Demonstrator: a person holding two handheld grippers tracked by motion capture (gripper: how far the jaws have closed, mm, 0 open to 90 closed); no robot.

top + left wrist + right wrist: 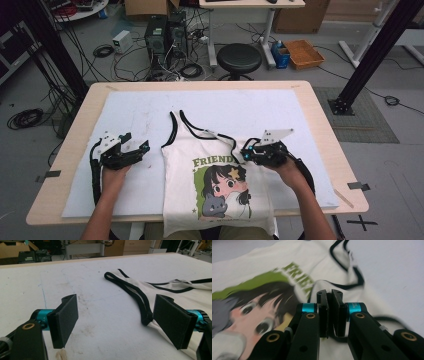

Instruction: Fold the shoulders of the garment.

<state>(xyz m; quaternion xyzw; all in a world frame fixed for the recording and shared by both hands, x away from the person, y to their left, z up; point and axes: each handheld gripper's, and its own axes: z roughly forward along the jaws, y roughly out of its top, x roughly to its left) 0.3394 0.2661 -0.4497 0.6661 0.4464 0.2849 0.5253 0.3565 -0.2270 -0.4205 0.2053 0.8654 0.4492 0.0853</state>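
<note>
A white tank top [180, 160] with black trim and a cartoon girl print lies flat on the mat, its hem hanging over the table's near edge. My left gripper [136, 141] stands open just left of the top's left strap. In the left gripper view the jaws are wide apart [116, 305], and the black-edged strap [135, 290] runs toward the right jaw. My right gripper [246, 152] is at the top's right armhole. Its jaws [329, 293] are shut on a raised fold of the tank top [274, 262] beside the green lettering.
A white mat [150, 115] covers most of the wooden table [320, 125]. Beyond the far edge are a black stool [240, 57], computer towers [165, 35] with loose cables, and an orange tray [303, 53]. Black frame posts [370, 55] stand at both sides.
</note>
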